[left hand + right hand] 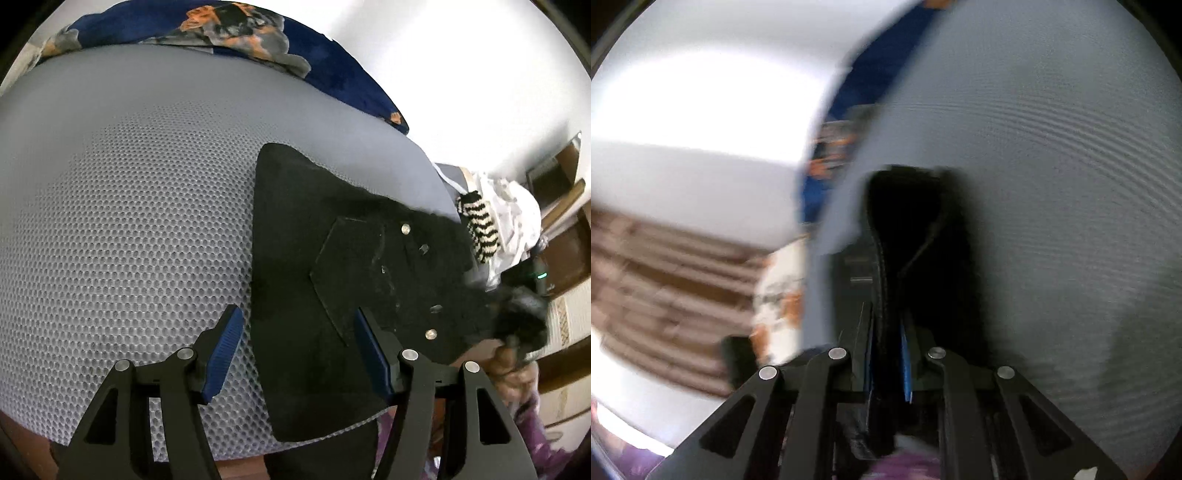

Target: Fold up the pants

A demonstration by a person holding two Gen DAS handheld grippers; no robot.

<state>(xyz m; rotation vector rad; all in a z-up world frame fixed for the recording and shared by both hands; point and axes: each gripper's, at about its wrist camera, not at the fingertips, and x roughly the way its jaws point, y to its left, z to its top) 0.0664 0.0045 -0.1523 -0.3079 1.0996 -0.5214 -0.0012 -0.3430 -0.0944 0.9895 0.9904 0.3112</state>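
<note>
I am looking down my left gripper (pixel 297 350) at a grey mesh mattress (pixel 129 221), its honeycomb weave bulging under the fisheye and lying wide and bare to the left and far side. The blue ribbed fingers (pixel 221 350) are standing apart, pressing on nothing; the left one is hanging over bare mesh, the right one over black cloth. Along the far edge of the mattress a dark blue blanket (pixel 332 66) with orange and grey print is lying bunched. Right of centre the black pants (pixel 295 229) are spreading flat on the mesh, matte and dense, with a stitched angular pocket (pixel 347 266) and a row of metal buttons (pixel 406 229) running toward the near right. Their left edge is running straight from far to near, and their near corner is reaching the mattress edge. Farther right a black-and-white striped knit piece (pixel 476 229) is sitting by white cloth at the mattress edge, and a hand (pixel 502 358) is showing under a raised fold of the pants.

In the right wrist view, much blurred, my right gripper (pixel 888 332) is clamping a thick seamed edge of the pants (pixel 916 229) between fingers (pixel 905 362) drawn nearly together. To its left, wall and brown wood are smearing; to its right the grey mesh (pixel 1052 184) is lying open.
</note>
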